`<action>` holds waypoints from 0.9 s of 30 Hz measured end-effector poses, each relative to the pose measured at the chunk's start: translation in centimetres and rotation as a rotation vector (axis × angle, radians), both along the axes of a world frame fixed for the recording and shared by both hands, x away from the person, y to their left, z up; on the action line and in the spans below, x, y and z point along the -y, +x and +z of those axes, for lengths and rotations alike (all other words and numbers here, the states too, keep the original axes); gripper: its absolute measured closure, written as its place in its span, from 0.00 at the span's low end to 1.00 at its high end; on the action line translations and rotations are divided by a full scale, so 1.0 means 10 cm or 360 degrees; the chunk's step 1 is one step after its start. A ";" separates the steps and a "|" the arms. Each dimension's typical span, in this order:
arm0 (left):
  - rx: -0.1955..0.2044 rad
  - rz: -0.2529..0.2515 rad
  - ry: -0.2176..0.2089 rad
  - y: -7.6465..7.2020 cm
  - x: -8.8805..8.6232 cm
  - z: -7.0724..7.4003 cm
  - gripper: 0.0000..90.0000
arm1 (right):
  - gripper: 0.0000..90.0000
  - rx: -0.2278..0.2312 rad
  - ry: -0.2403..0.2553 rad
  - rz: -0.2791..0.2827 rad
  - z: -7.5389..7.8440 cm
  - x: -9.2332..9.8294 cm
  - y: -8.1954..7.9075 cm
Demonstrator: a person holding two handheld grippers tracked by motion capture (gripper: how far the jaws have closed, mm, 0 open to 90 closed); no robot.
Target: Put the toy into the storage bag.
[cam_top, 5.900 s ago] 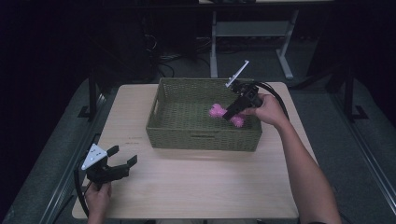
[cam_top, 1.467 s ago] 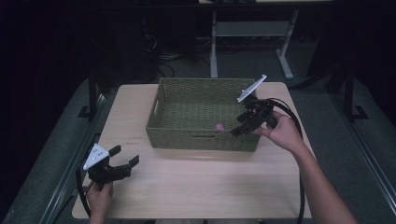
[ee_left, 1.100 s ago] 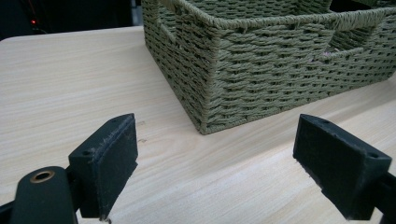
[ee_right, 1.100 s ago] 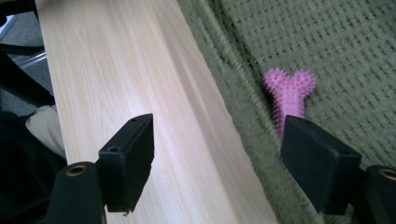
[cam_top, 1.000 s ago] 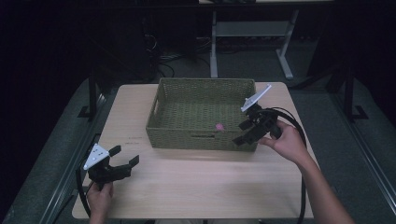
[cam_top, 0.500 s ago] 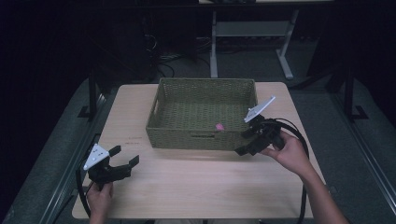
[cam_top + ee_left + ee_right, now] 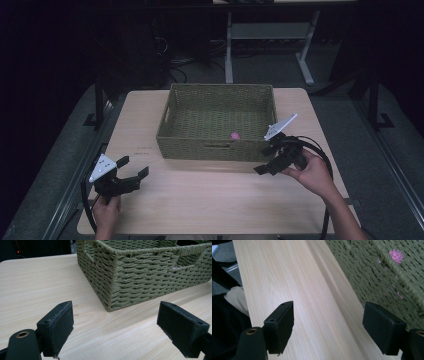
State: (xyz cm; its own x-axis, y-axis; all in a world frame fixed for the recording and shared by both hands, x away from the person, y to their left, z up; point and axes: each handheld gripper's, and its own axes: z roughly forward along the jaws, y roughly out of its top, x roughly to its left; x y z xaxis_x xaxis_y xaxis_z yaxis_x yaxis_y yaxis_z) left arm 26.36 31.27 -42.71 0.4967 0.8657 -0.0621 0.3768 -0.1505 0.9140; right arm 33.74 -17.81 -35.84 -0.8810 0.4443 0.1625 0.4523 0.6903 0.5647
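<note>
A green woven basket (image 7: 215,150) stands in the middle of the wooden table (image 7: 200,200). Inside it, near the front wall, lies a small pink spiky ball (image 7: 233,135). My right gripper (image 7: 263,160) hovers low over the table by the basket's front right corner, open and empty. In the right gripper view the ball (image 7: 396,255) lies beyond the basket's rim (image 7: 384,255), away from the wide-apart jaws (image 7: 328,327). My left gripper (image 7: 135,166) rests at the table's front left, open. It faces a corner of the basket (image 7: 150,282), with bare wood between its jaws (image 7: 115,327).
The table ends close behind the basket and just right of my right hand. A metal frame (image 7: 270,35) and cables stand on the dark floor beyond. Black cables trail from both grippers. Bare wood lies in front of the basket.
My right gripper held a pink thing over the basket, then left the ball inside and drew back down to the table by the front right corner. The left gripper stayed put.
</note>
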 end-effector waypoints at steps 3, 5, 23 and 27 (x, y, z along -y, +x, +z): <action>0.0001 0.0002 0.0003 0.00 0.00 0.00 0.15 | 0.27 -0.0009 0.0008 -0.0002 -0.02 0.02 -0.03; 0.0002 0.0001 0.0002 0.00 0.00 0.00 0.15 | 0.26 -0.0008 0.0007 -0.0012 -0.05 0.03 -0.05; 0.0000 -0.0002 0.0012 0.00 0.02 0.00 0.15 | 0.27 -0.0052 0.0039 -0.0144 -0.36 0.31 -0.22; -0.0003 -0.0001 0.0012 0.00 0.02 -0.01 0.15 | 0.27 -0.0068 0.0025 -0.0161 -0.45 0.37 -0.25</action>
State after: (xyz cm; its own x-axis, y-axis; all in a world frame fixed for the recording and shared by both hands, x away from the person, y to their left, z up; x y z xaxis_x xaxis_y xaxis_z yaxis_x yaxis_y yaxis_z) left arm 26.35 31.07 -42.78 0.4974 0.8657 -0.0565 0.3785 -0.1580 0.9120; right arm 31.25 -21.56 -40.35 -0.8238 0.5278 0.2068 0.5433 0.6309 0.5539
